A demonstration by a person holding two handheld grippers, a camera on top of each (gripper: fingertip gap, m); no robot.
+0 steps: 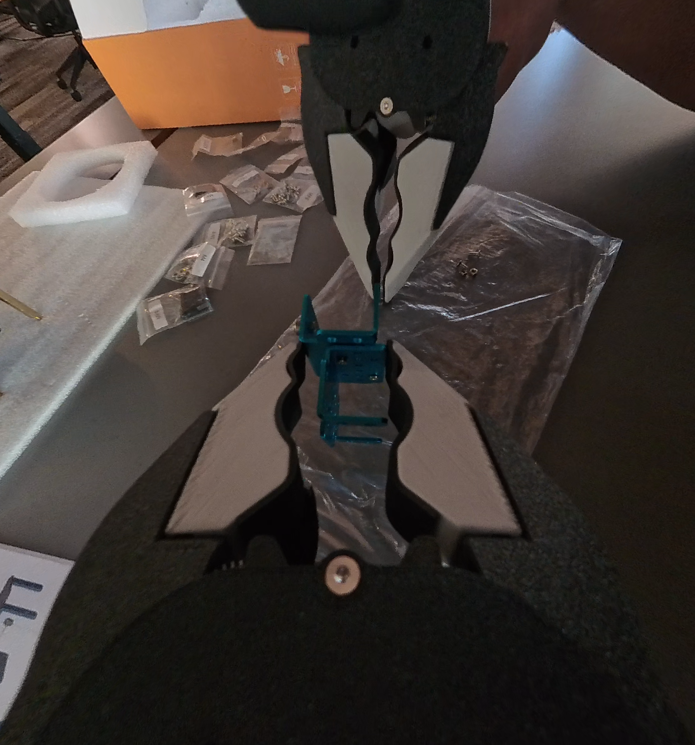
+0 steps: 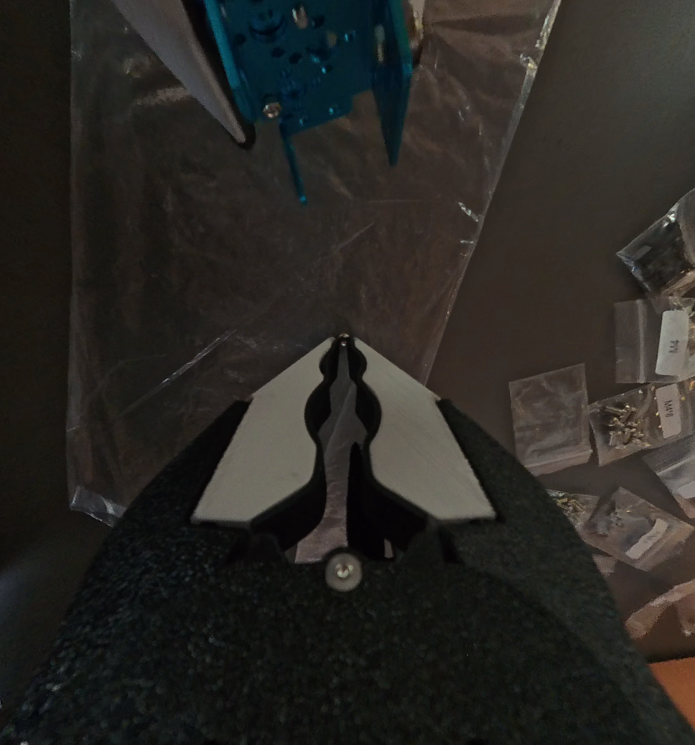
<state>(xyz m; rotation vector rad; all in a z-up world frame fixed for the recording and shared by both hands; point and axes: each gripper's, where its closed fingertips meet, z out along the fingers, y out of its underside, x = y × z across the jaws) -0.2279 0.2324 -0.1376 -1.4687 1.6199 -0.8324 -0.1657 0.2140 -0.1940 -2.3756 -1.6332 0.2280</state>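
Left gripper (image 1: 345, 387) clamps the blue metal bracket (image 1: 347, 387) above a clear plastic bag (image 1: 499, 282); twisting risks slippage. Right gripper (image 2: 343, 342), nearly closed, pinches a tiny screw (image 2: 344, 335) at its tips, easily dropped; small parts bags (image 2: 640, 403) lie beside.

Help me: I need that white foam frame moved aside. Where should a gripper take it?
Probably one side bar of the foam frame, from straight above: it lies flat with an open middle, so one finger fits inside, one outside.
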